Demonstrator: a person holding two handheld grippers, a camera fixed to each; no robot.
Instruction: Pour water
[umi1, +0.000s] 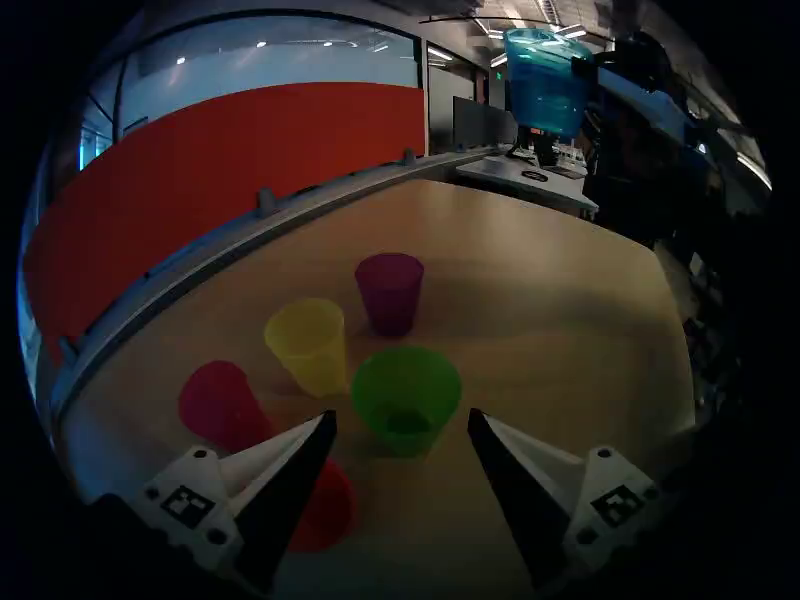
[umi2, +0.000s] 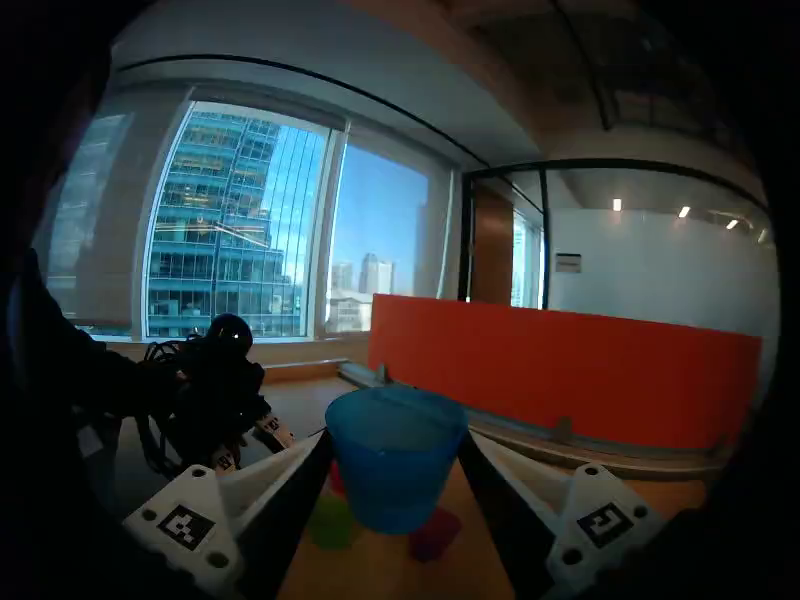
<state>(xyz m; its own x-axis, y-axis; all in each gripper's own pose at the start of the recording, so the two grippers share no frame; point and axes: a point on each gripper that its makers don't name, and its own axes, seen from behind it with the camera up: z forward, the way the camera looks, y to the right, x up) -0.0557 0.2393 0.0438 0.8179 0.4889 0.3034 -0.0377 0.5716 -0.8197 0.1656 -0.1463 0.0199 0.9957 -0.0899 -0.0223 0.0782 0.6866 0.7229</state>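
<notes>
The right gripper (umi2: 395, 440), clenched on the blue cup (umi2: 395, 475) high above the green cup (umi1: 405, 395), should probably lower over it and tip slowly, while the left gripper (umi1: 400, 415) waits released just short of it.

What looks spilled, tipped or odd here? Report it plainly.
Nothing stands out. The purple cup, yellow cup and green cup stand upright on the table, no spill visible; the right gripper holds the blue cup upright.
</notes>
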